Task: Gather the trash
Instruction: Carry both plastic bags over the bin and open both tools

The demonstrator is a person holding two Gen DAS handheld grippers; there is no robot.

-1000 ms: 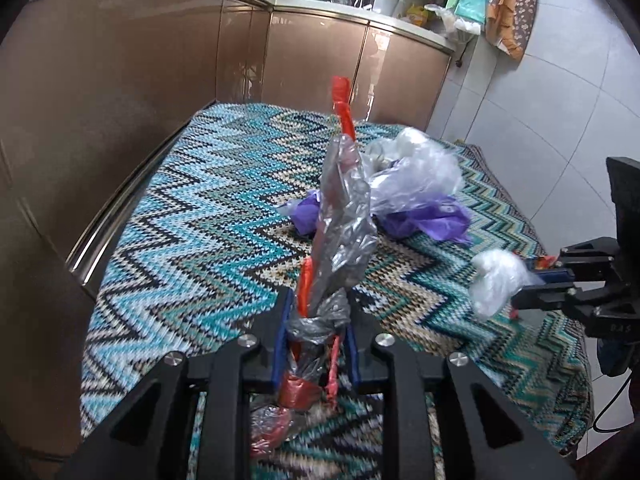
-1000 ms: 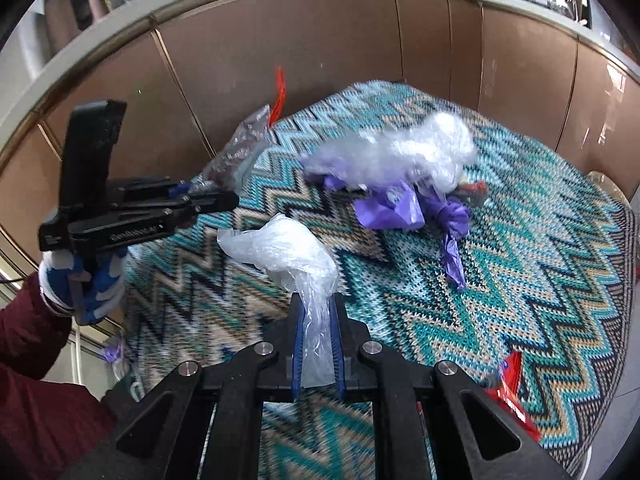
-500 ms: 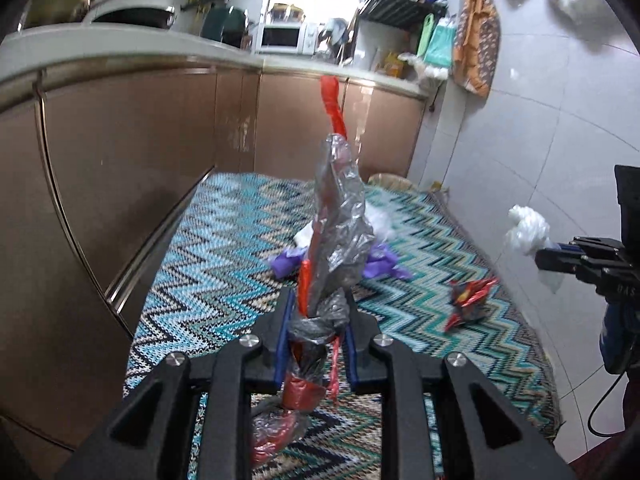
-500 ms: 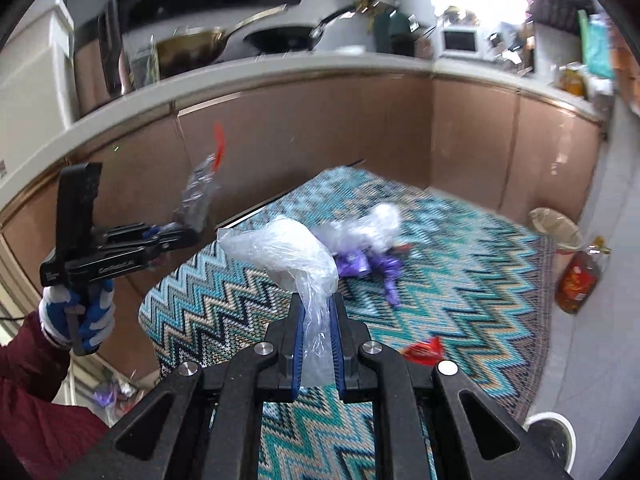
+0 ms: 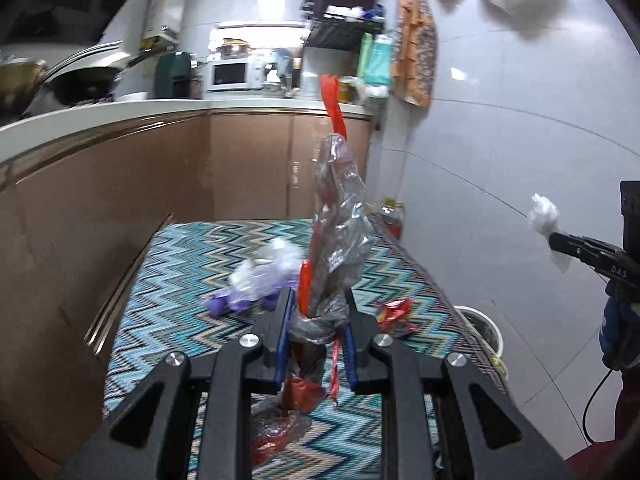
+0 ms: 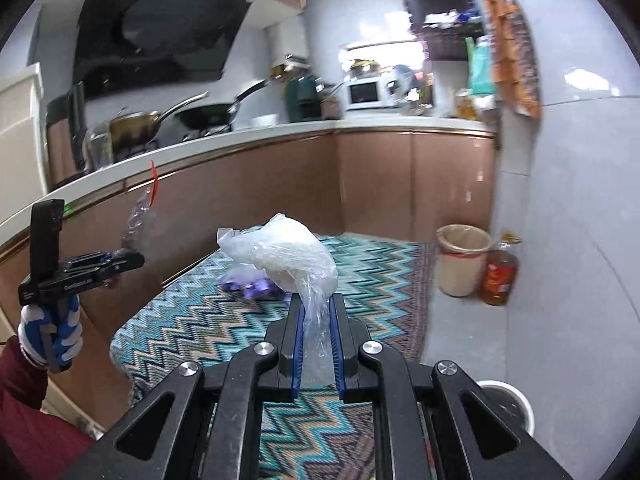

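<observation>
My left gripper [image 5: 318, 312] is shut on a crumpled silver-and-red wrapper [image 5: 340, 216] that stands up between its fingers, raised well above the zigzag rug [image 5: 180, 280]. My right gripper [image 6: 316, 316] is shut on a clear plastic bag [image 6: 288, 256], also held high. A pile of clear and purple plastic [image 5: 260, 280] and a red wrapper [image 5: 394, 312] lie on the rug. The right gripper with its bag also shows at the right edge of the left wrist view [image 5: 560, 240]. The left gripper also shows at the left of the right wrist view [image 6: 120, 260].
A white bin [image 5: 484, 328] stands on the tiled floor right of the rug, seen also in the right wrist view [image 6: 508, 400]. A beige bucket [image 6: 464, 264] and an oil bottle [image 6: 498, 276] stand by the far wall. Brown cabinets [image 5: 120, 208] line the left and back.
Both grippers have risen from close above the rug to well above it, each keeping its trash. The views now tilt up toward the counter and wall; the white bin has come into view.
</observation>
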